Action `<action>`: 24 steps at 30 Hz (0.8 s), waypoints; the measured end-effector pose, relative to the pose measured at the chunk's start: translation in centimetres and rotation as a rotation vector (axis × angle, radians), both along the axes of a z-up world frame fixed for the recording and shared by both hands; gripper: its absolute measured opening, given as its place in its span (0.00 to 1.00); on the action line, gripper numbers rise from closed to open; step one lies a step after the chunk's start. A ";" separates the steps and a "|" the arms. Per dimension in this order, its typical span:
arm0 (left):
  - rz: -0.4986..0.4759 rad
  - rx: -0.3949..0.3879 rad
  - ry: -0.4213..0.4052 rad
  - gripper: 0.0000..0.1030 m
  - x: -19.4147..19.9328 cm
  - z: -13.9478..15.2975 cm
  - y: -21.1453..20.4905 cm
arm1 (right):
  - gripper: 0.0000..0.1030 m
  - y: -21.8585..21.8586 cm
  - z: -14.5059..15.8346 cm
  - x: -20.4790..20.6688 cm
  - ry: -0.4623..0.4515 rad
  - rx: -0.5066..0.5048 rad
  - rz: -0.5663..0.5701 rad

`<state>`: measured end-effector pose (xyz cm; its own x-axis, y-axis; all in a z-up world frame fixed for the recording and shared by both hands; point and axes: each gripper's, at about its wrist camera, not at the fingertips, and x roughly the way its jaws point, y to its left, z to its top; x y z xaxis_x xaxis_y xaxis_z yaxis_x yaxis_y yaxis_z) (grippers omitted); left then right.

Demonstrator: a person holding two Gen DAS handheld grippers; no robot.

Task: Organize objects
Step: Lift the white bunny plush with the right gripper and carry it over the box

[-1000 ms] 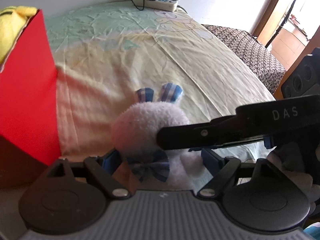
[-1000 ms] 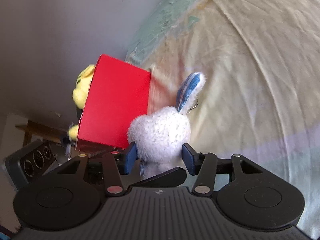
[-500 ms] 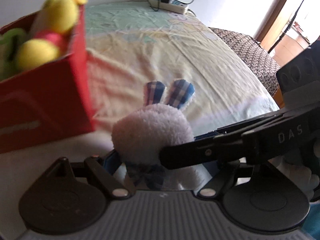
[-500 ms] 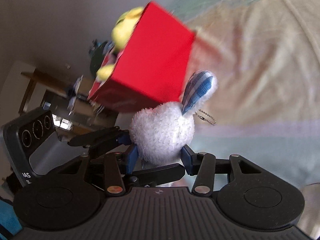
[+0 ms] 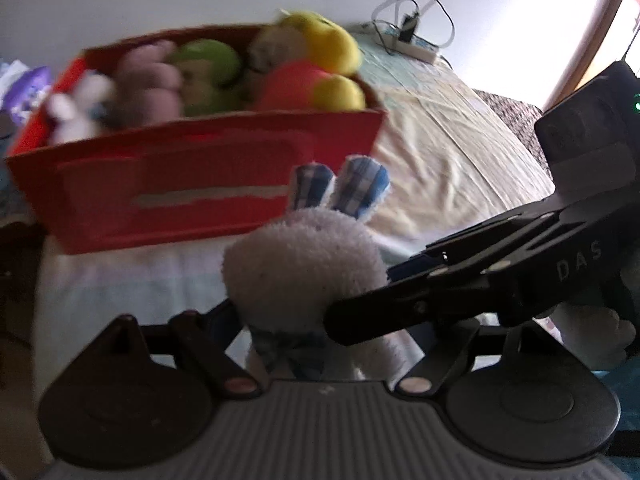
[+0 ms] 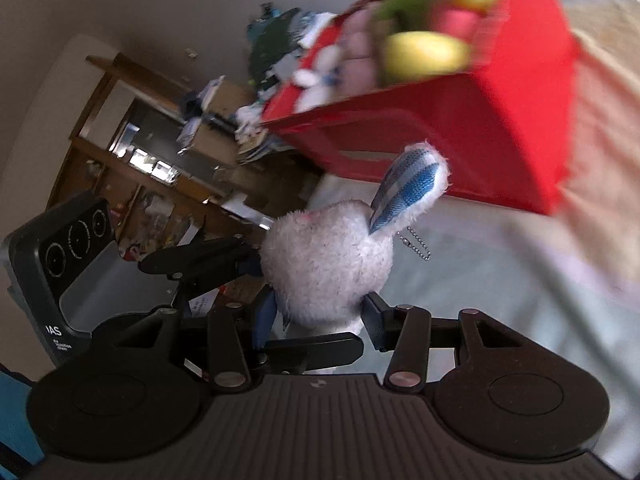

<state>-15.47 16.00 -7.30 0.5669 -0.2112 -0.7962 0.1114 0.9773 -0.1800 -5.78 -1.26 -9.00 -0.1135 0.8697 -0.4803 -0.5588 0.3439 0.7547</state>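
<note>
On the bed (image 5: 460,152) with its pale yellow sheet, the red fabric box (image 5: 208,184) of plush toys now shows its open top, having swung in front of me. I've lifted the fluffy white plush rabbit with blue plaid ears (image 5: 304,264) off the bed towards it; both the left hand-held gripper (image 5: 320,340) and the right hand-held gripper (image 6: 320,316) are clamped on it, so dropping it in looks next.

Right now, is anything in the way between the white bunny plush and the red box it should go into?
Only the box's own near wall. The white bunny plush, held by both grippers, sits lower than the rim of the red box, so it must rise over that wall. Inside, other soft toys already crowd the box.
</note>
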 end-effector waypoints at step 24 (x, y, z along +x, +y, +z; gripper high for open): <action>-0.125 -0.042 -0.421 0.80 4.4 8.5 10.5 | 0.48 8.0 9.2 1.9 -0.439 0.107 -0.368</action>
